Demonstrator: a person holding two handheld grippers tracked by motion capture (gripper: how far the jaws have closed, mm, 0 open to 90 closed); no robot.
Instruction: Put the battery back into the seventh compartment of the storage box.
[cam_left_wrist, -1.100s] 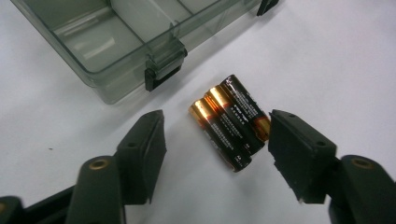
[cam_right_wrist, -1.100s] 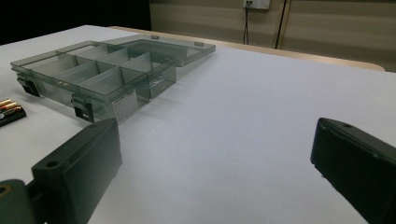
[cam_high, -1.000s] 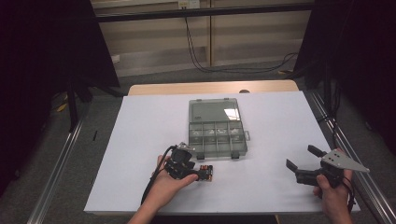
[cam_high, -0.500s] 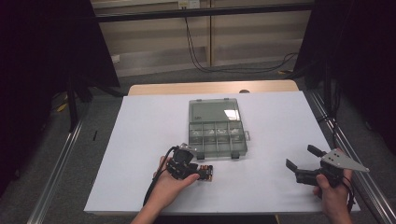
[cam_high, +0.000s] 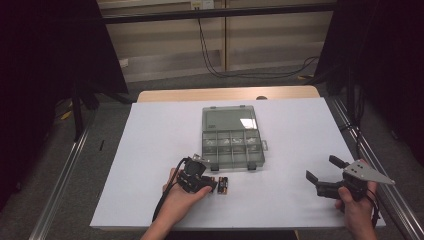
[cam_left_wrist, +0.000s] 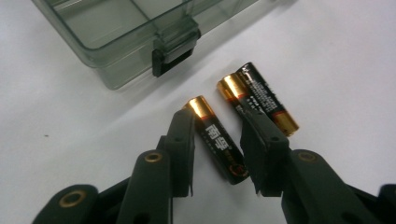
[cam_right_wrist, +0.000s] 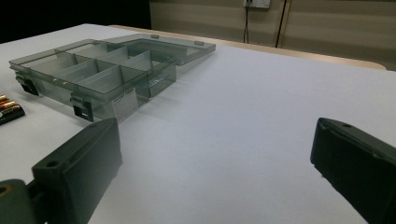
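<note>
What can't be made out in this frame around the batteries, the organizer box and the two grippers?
- Near battery: its lower end is hidden by the left gripper, whose jaws have just been closing; contact unclear.
- Far battery: partly covered by a jaw, left gripper view.
- Organizer box: contents too small, high view.
- Right gripper: jaws cut off by edges, right gripper view.

white table sheet (cam_high: 150, 150) over a wooden tabletop (cam_high: 225, 94) (far edge bare). black cables (cam_high: 235, 70) on the grey floor (cam_high: 165, 80) behind. wall socket (cam_high: 202, 4) above; metal rail (cam_high: 57, 190) along the table's left.
</note>
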